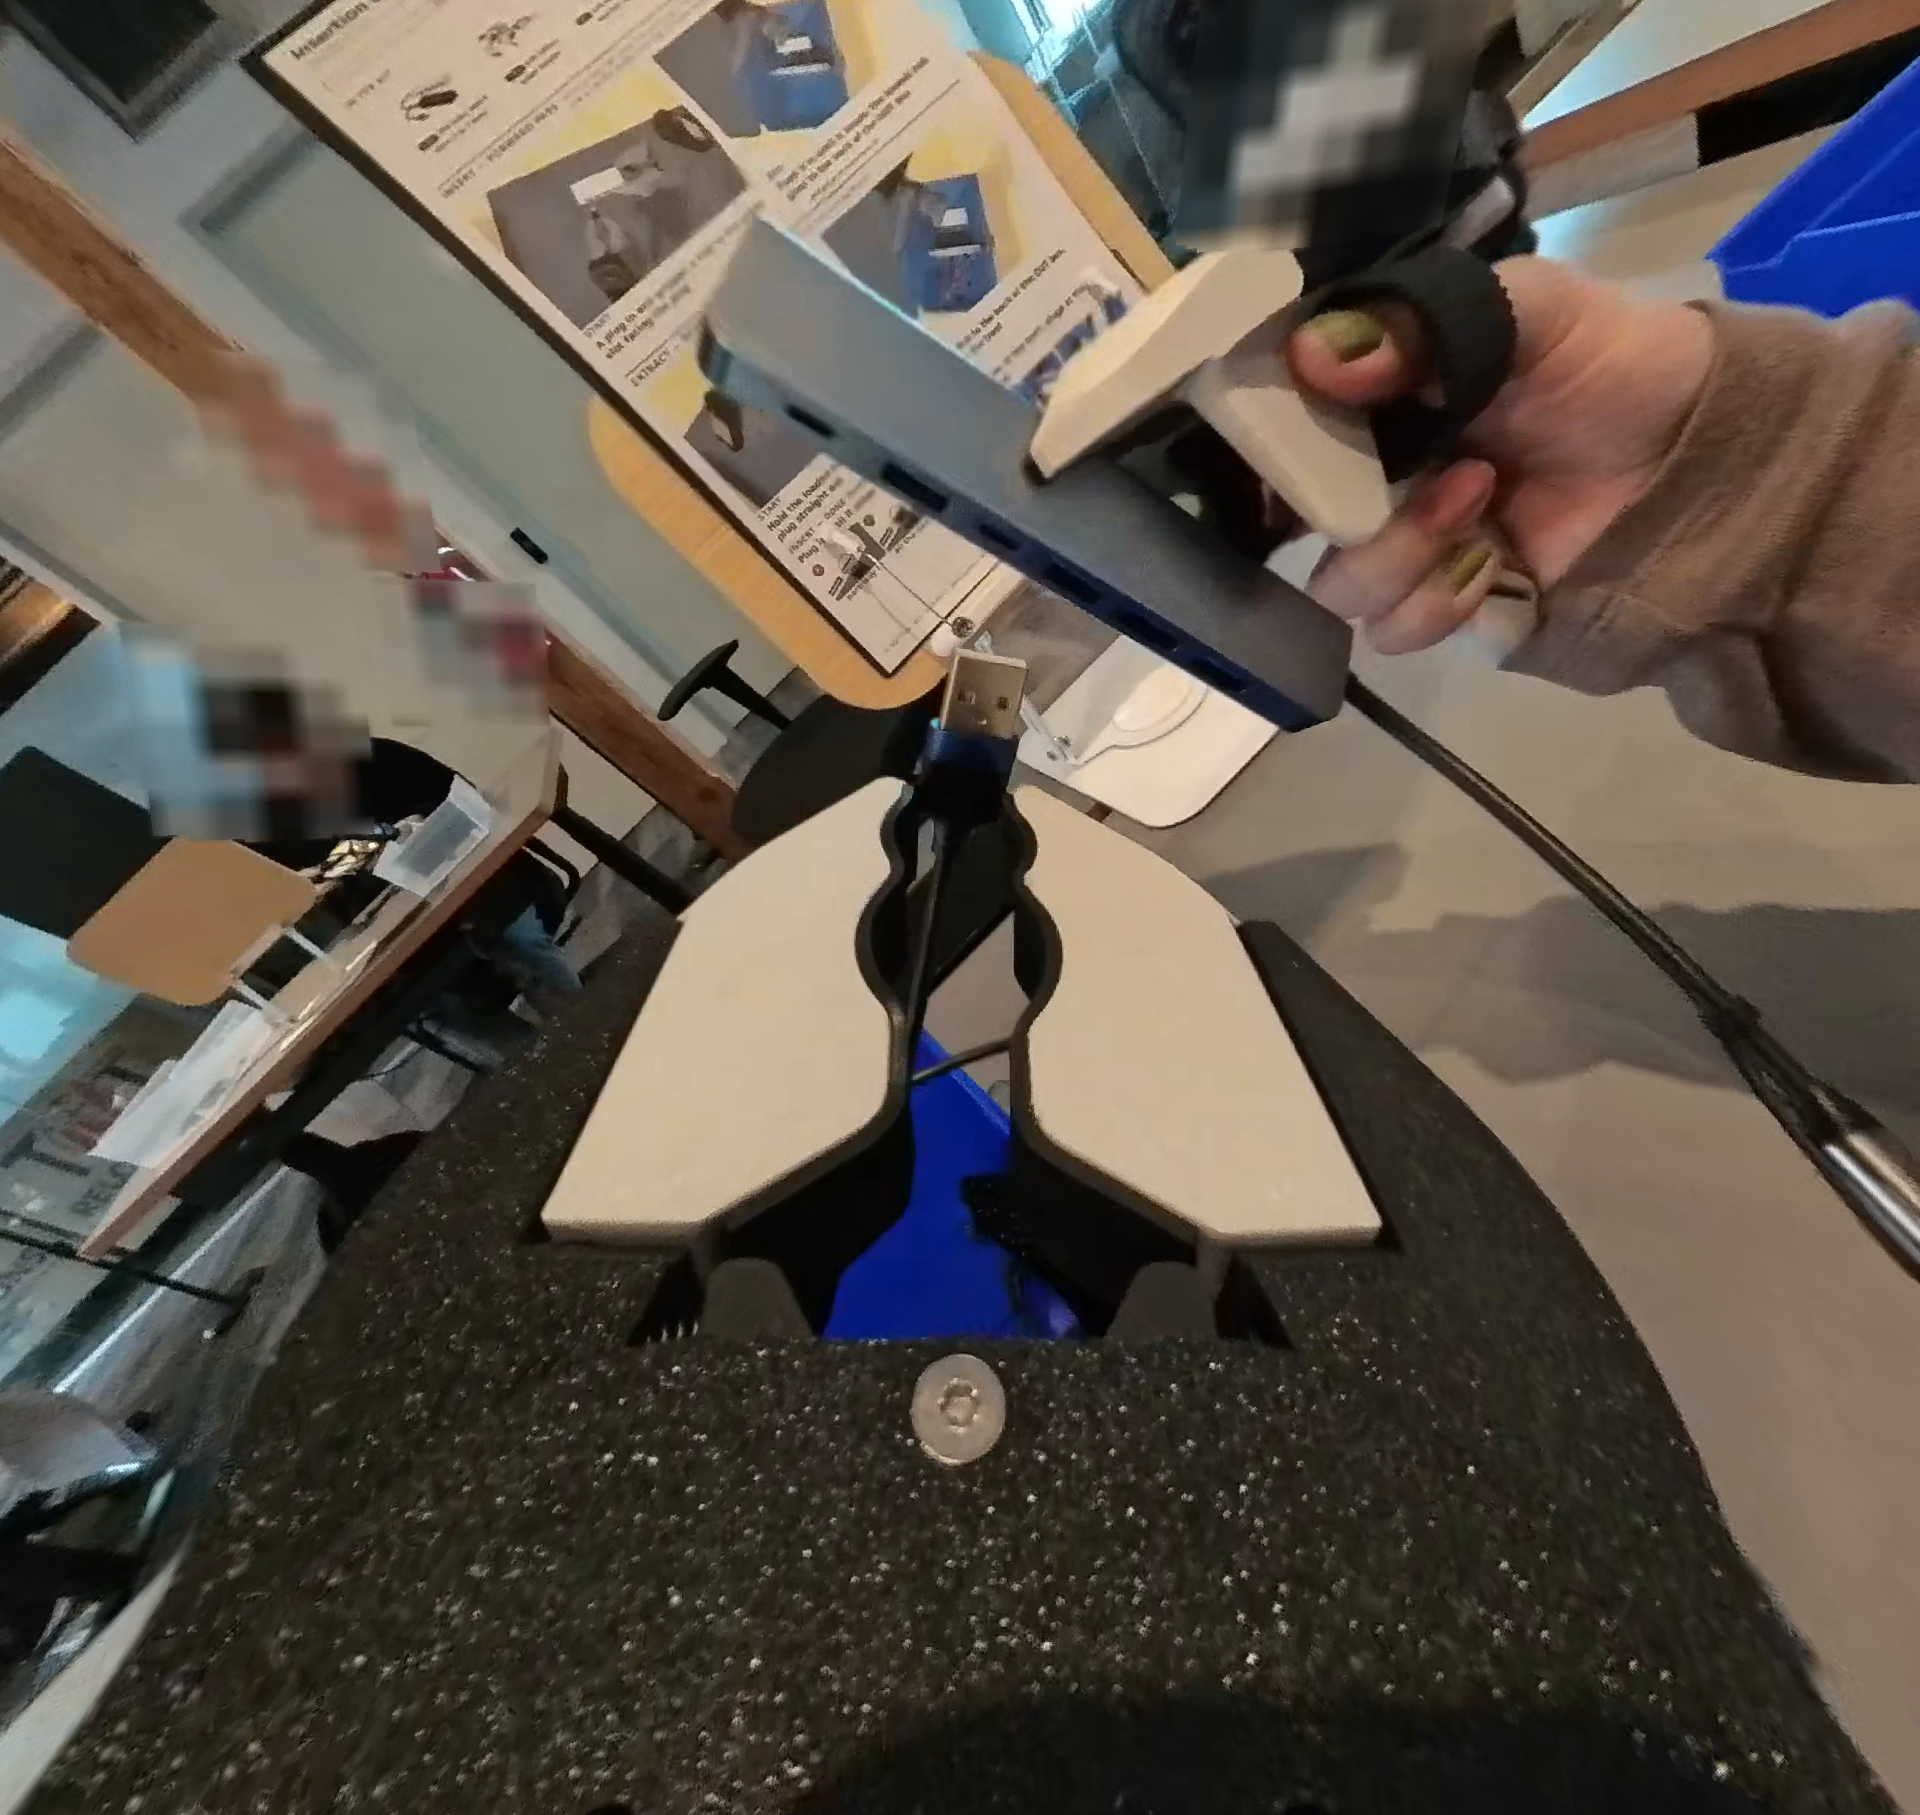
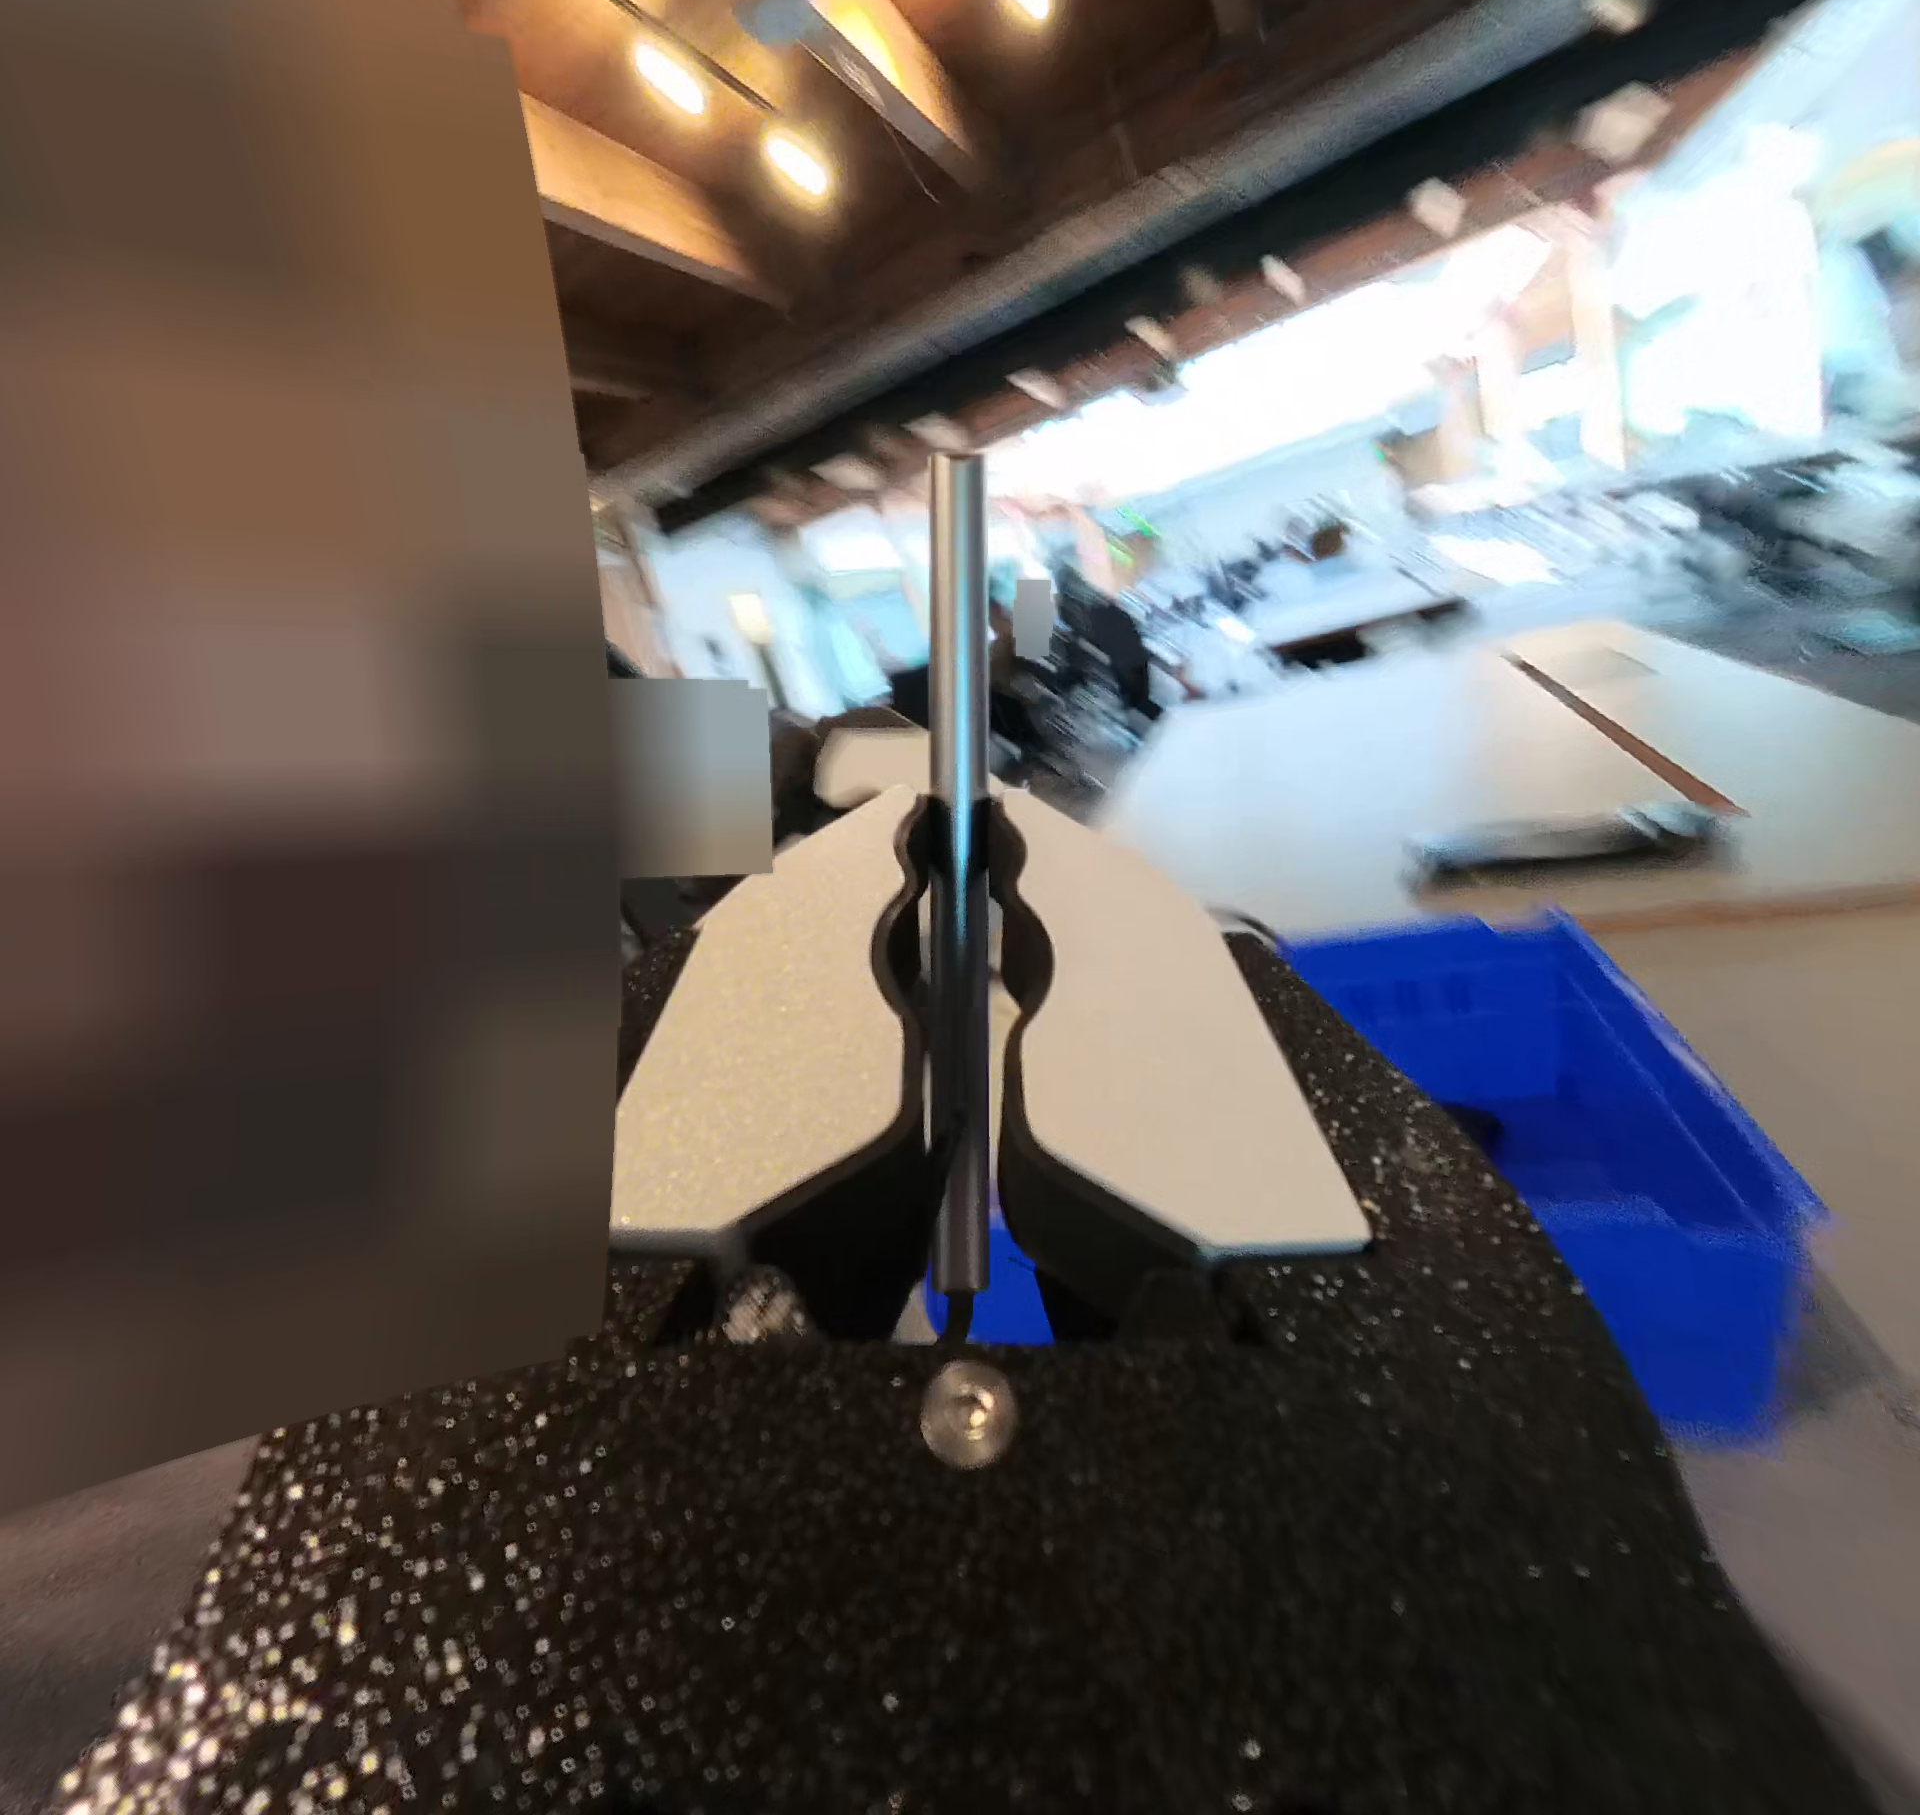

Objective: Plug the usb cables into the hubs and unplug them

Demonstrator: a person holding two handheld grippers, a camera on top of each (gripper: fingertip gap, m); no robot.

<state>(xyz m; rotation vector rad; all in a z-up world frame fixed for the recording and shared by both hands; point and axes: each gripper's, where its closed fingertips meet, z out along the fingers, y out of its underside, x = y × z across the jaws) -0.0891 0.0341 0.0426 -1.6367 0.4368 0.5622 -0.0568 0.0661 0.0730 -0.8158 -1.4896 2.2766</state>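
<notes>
Open air between plug [image 1: 977, 700] and hub [image 1: 1039, 477]

From my left wrist view, the hub's cable [image 1: 1621, 918] runs off the right edge. My right wrist view sees the hub [image 2: 957, 830] edge-on only, ports hidden; the blue bin [image 2: 1621, 1131] at lower right is motion-blurred.

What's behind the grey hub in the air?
Behind the grey hub stands a poster board with pictures. The hub and the right tool gripping it cover the board's lower right part, so what is there cannot be seen.
</notes>
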